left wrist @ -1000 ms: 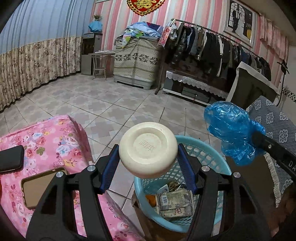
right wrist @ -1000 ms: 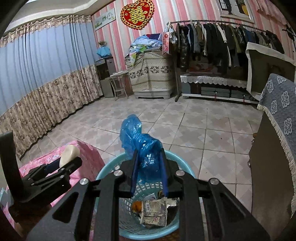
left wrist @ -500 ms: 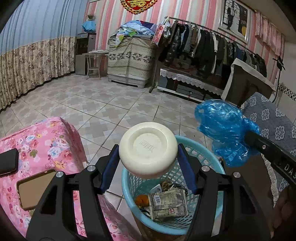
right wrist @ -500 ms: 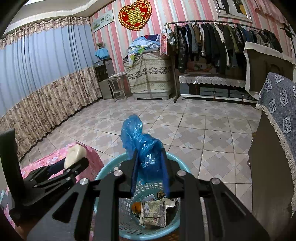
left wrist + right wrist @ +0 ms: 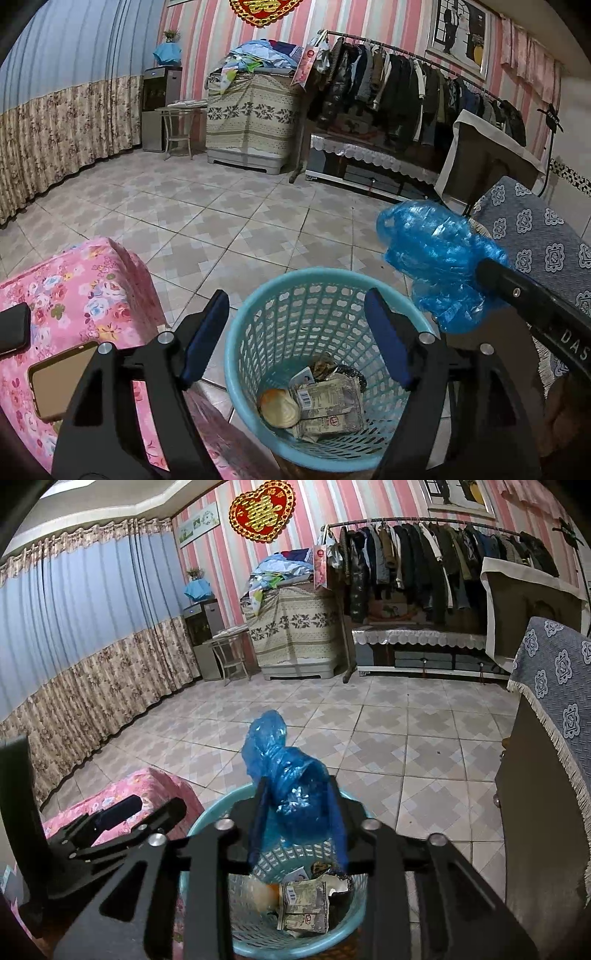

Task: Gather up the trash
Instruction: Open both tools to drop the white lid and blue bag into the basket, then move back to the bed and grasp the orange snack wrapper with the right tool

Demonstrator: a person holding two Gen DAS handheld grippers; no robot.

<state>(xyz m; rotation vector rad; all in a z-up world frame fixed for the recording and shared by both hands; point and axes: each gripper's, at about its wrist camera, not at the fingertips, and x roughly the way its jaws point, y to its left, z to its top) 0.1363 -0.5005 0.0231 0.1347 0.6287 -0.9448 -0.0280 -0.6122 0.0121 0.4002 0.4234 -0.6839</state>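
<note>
A light blue mesh trash basket (image 5: 266,295) stands below both grippers; it also shows in the right wrist view (image 5: 207,819). Inside lie crumpled paper packets (image 5: 328,406) and a cream round lid (image 5: 279,408). My left gripper (image 5: 295,332) is open and empty above the basket. My right gripper (image 5: 297,819) is shut on a crumpled blue plastic bag (image 5: 284,775), held over the basket's far rim; the bag also shows in the left wrist view (image 5: 436,258).
A pink floral-covered table (image 5: 74,280) at left holds a phone (image 5: 55,380) and a black object (image 5: 13,328). A cabinet with a grey patterned cloth (image 5: 532,236) stands at right. Tiled floor (image 5: 221,206) stretches to a clothes rack (image 5: 406,88).
My left gripper has opened and let go of the cream round lid, which now lies in the basket. The right gripper still holds the blue bag.
</note>
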